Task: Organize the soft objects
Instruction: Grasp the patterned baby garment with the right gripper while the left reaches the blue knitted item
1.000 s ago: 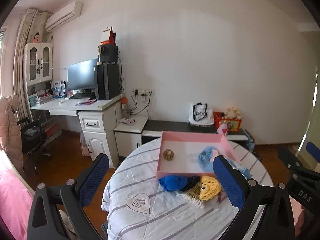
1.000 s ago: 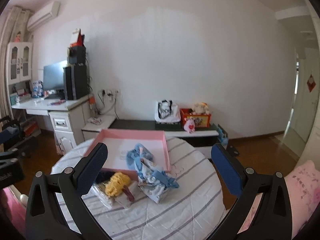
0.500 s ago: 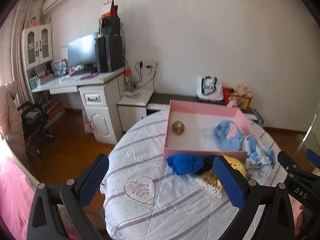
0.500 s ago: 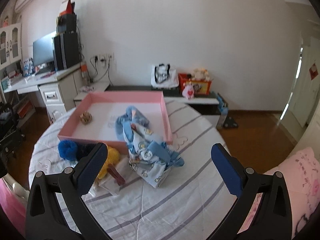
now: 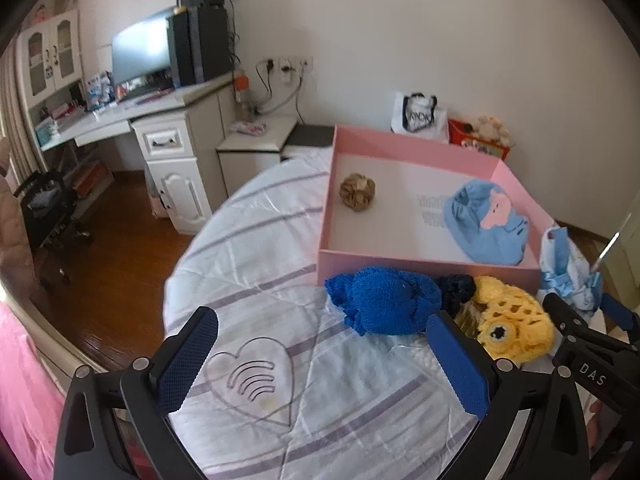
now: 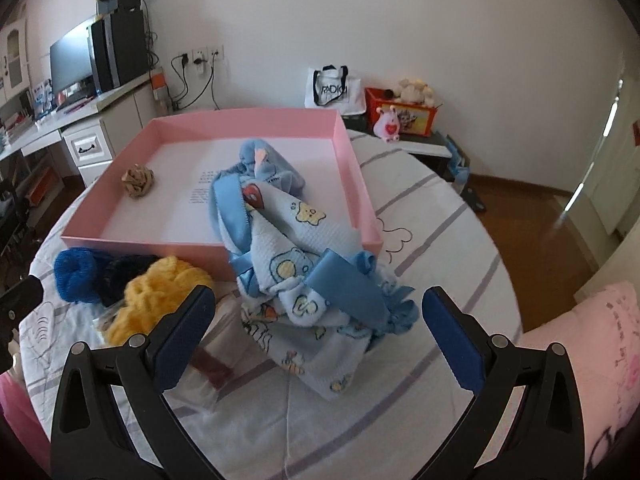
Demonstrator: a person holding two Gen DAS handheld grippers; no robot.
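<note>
Left gripper [image 5: 320,360] and right gripper [image 6: 318,330]: both spread, empty, above the round table [image 6: 440,240].
Printed baby cloth [image 6: 304,280] at 12 o'clock of right gripper; blue knit hat [image 5: 384,300] at 1 o'clock of left; yellow crochet hat [image 5: 506,326] beside it, all touching pink tray [image 5: 420,264].

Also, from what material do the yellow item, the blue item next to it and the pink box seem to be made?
The yellow item looks like crocheted yarn: open, lacy loops show. The blue item looks like knitted or crocheted yarn too, with a denser, fuzzy, matte stitch texture. The pink box looks like thin cardboard or paperboard, smooth and matte, with flat, straight walls and sharp folded corners.
</note>
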